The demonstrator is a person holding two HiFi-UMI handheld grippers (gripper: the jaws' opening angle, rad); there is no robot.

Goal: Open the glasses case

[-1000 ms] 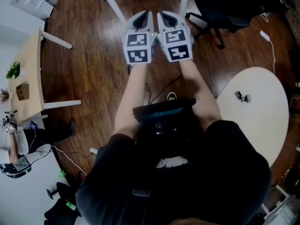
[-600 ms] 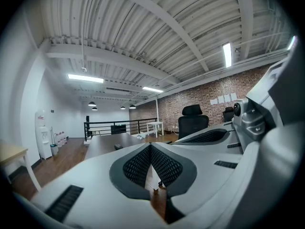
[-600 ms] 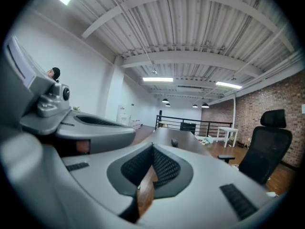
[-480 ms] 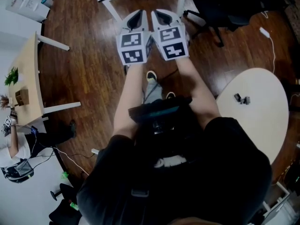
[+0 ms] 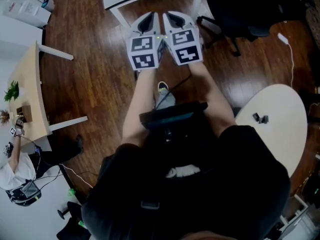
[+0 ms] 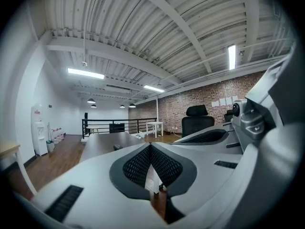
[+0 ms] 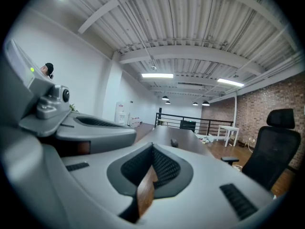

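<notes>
Just short of the near end of the long grey surface [image 7: 159, 136], a person is standing on the wooden floor [image 5: 95, 79] and holding two claws out side by side, their marker cubes almost touching. Both are aiming along that surface.

The left claw [image 6: 150, 148] is pressing its jaws fully together with nothing caught between them. Only a sliver of floor is showing beneath the meeting tips. The right claw [image 7: 152, 151] is doing the same, jaws tight together and gripping nothing.

Farther along the grey surface, well ahead of both claws, what looks like the glasses case [image 7: 174, 142] is lying on its own. It is showing only as a small dark lump, too far off to make out properly. Neither claw is touching it.

Off the right side of the surface's near end, a black office chair [image 5: 235, 6] is standing on the floor. Well back from the surface, at the person's right, a round pale table [image 5: 280, 144] is carrying a couple of small dark bits [image 5: 259, 118].
</notes>
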